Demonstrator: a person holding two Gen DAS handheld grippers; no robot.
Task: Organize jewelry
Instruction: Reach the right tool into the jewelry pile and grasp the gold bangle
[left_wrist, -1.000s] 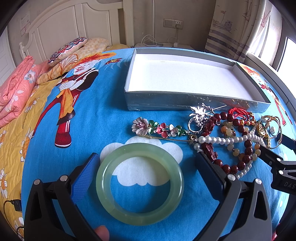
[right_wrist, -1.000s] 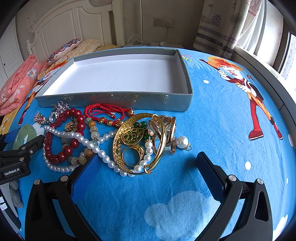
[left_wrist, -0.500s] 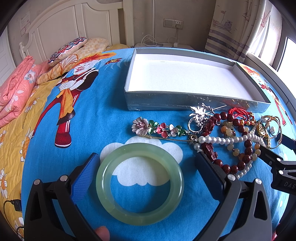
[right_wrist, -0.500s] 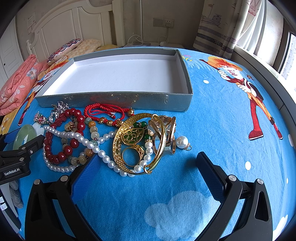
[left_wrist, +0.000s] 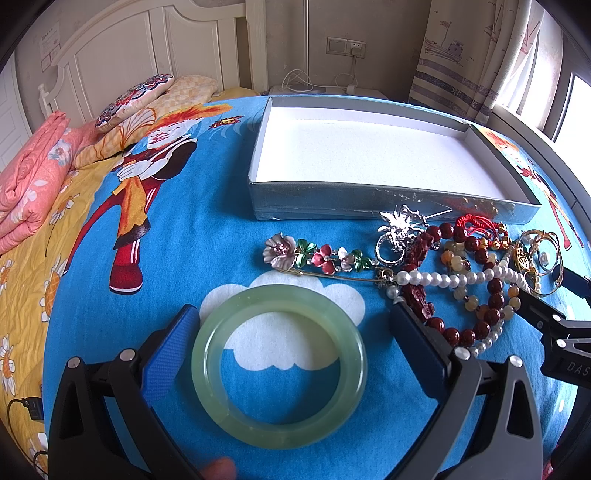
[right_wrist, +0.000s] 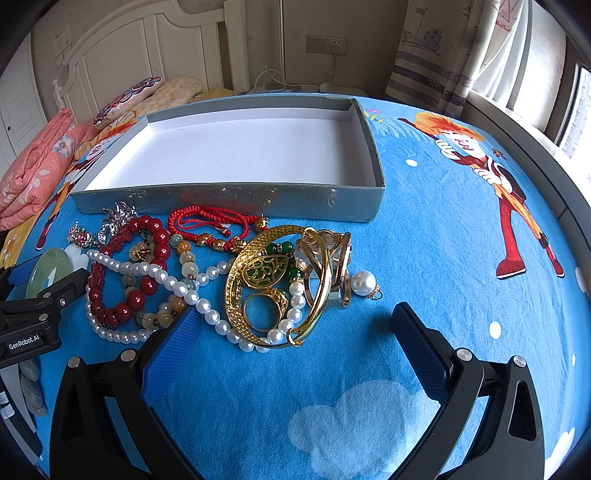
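The right claw (right_wrist: 293, 325) is held wide open over the bed (right_wrist: 424, 229), a gold bangle (right_wrist: 273, 288) at 12 o'clock.

Blue cartoon-print bedsheet (left_wrist: 177, 258) covering the bed — red-and-orange figure printed at left, white cloud shapes nearer the camera. Folded pink floral quilt (left_wrist: 29, 177) lying at the far left edge, a yellow daisy-print cover (left_wrist: 22, 295) showing beneath it. Patterned round-ended pillow (left_wrist: 135, 99) resting on a peach checked pillow (left_wrist: 184, 90), both sitting up against the white panelled headboard (left_wrist: 147, 48). Wall socket (left_wrist: 345, 46) holding a white plug, its cable (left_wrist: 295, 79) trailing down behind the bed. Striped curtain with ship print (right_wrist: 439, 55) hanging at right — daylight coming through the window (right_wrist: 576, 107) beside it. Black cable plug (left_wrist: 31, 408) lying at the sheet's lower left.
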